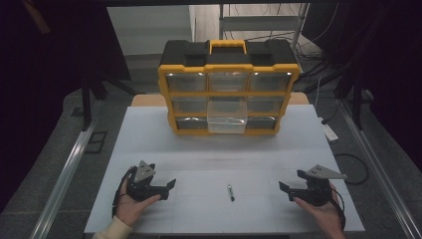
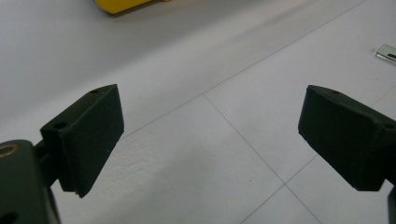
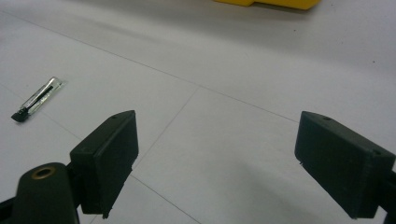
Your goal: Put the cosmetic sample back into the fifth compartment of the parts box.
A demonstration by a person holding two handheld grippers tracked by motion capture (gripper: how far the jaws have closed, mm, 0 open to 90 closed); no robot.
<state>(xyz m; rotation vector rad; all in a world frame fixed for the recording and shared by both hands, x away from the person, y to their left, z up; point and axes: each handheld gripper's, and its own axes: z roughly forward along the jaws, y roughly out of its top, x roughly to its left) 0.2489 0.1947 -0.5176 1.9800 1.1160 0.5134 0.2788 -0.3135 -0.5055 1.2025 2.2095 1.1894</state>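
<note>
Small dark object (image 1: 230, 192) mid-table too small to identify; yellow organizer (image 2: 122, 4) cropped in both gripper views.

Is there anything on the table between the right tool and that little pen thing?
Nothing visible. Bare white table lies between the right tool and the small pen-like thing, with its jaws wide open.

Bare table (image 1: 199, 149) between organizer (image 1: 229, 87) and hands; only a small tube (image 1: 230, 192) (mid-front) intervenes.

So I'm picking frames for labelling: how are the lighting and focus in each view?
High view: dim surroundings, lit table, glare on the top drawers of the organizer, pen small but clear. Left gripper view: the pen at the edge is blurred. Right gripper view: pen fairly sharp.
</note>
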